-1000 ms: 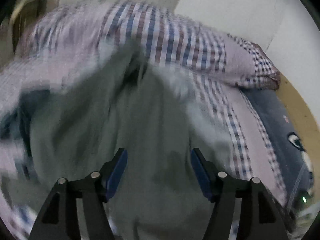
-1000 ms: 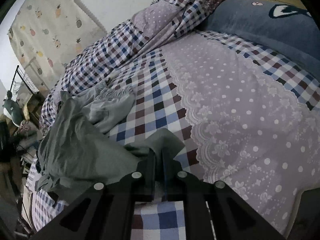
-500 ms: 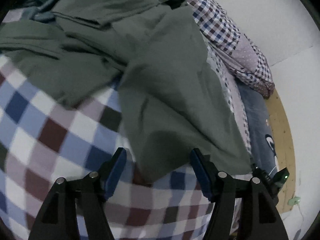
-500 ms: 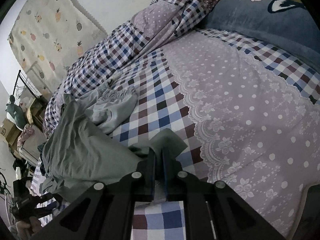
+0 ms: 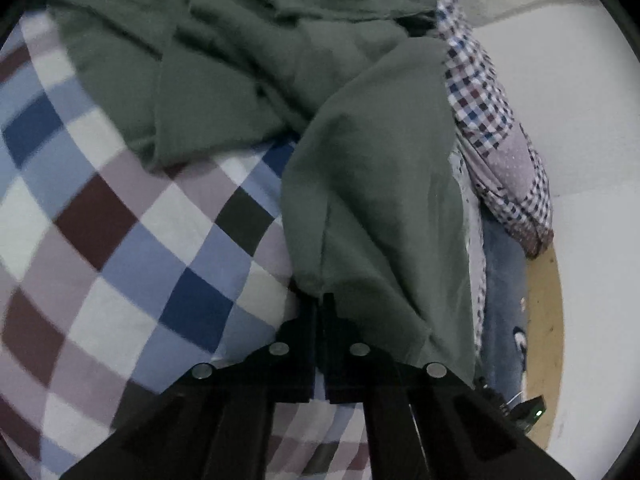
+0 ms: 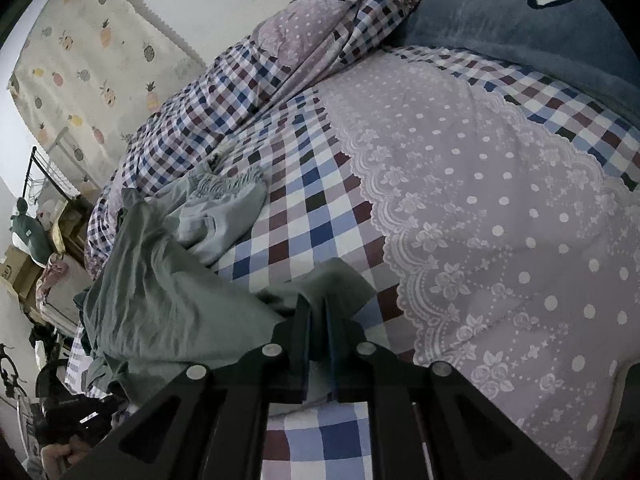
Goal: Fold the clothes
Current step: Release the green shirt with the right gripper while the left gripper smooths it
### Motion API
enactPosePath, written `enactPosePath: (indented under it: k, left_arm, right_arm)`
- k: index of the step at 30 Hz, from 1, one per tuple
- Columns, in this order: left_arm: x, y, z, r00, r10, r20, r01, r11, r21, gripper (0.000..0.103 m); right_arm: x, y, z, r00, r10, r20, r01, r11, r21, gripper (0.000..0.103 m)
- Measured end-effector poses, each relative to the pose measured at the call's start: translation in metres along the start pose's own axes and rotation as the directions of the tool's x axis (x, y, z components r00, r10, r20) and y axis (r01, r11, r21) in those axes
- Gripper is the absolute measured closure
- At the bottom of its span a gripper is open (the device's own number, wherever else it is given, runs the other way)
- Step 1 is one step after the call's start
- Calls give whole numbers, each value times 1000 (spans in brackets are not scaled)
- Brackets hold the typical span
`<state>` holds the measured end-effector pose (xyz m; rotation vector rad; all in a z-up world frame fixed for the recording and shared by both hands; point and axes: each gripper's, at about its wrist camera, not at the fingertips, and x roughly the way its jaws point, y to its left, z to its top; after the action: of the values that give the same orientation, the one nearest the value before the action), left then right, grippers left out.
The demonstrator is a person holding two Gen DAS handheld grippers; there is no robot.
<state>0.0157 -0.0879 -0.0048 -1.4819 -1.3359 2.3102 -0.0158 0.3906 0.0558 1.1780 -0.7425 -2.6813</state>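
A dark green garment (image 5: 372, 184) lies rumpled across the checked bedspread (image 5: 132, 248). My left gripper (image 5: 320, 308) is shut on the near hem of one of its flaps, low on the bed. In the right wrist view the same green garment (image 6: 160, 304) stretches leftward, and my right gripper (image 6: 316, 312) is shut on another corner of it. A pale grey-green garment (image 6: 224, 216) lies bunched just beyond, apart from both grippers.
A rolled checked quilt (image 6: 280, 64) runs along the wall. A blue pillow (image 6: 520, 28) sits at the head of the bed. A lilac dotted lace panel (image 6: 500, 220) covers the right half. A pineapple curtain (image 6: 92, 60) and shelves (image 6: 32, 248) stand at the left.
My left gripper, open a second and half a second ago, has dropped to the garment's hem and shut on it. The right gripper has stayed shut on its corner, barely shifting.
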Motion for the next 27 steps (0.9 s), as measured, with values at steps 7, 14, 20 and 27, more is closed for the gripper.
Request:
enactPosePath:
  k: [7, 14, 20, 27]
  left_arm:
    - [-82, 5, -2, 995, -51, 87, 47, 998, 43, 103]
    - [-175, 53, 7, 971, 10, 240, -19, 999, 38, 103]
    - [-195, 115, 15, 971, -23, 239, 24, 1000, -3, 103]
    - [-118, 62, 11, 997, -39, 72, 22, 974, 227, 40]
  right_arm:
    - [-12, -5, 3, 998, 51, -26, -52, 999, -14, 55]
    - [-25, -32, 6, 997, 70, -42, -69, 997, 32, 43]
    - [-11, -19, -3, 993, 54, -108, -59, 997, -48, 43]
    - [-3, 1, -5, 996, 40, -76, -45, 996, -71, 43]
